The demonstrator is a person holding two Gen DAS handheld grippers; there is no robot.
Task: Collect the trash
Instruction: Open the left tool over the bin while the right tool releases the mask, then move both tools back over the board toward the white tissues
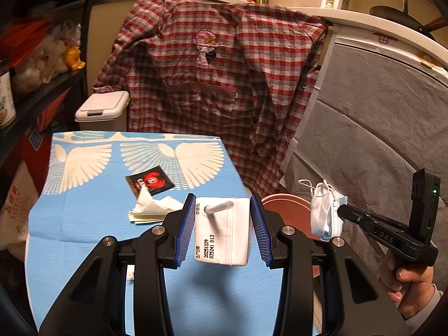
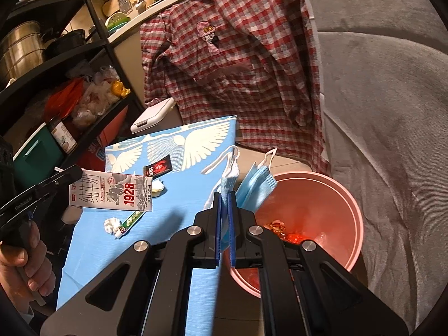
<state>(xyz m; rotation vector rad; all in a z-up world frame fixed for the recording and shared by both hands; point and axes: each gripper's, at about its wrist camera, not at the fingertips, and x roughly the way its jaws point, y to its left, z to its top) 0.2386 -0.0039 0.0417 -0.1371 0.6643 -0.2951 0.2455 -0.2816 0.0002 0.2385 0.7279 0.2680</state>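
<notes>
The left gripper (image 1: 222,229) clamps a small white milk carton with a straw (image 1: 222,232) above the blue white-winged tablecloth (image 1: 84,224). The right gripper (image 2: 224,218) pinches a crumpled blue-and-white face mask (image 2: 252,187) beside the pink plastic bin (image 2: 355,210). Farther off lie a crumpled white tissue (image 1: 152,208) and a black-and-red sachet (image 1: 149,182).

Black shelving (image 2: 92,42), grey sofa (image 2: 392,112)
</notes>
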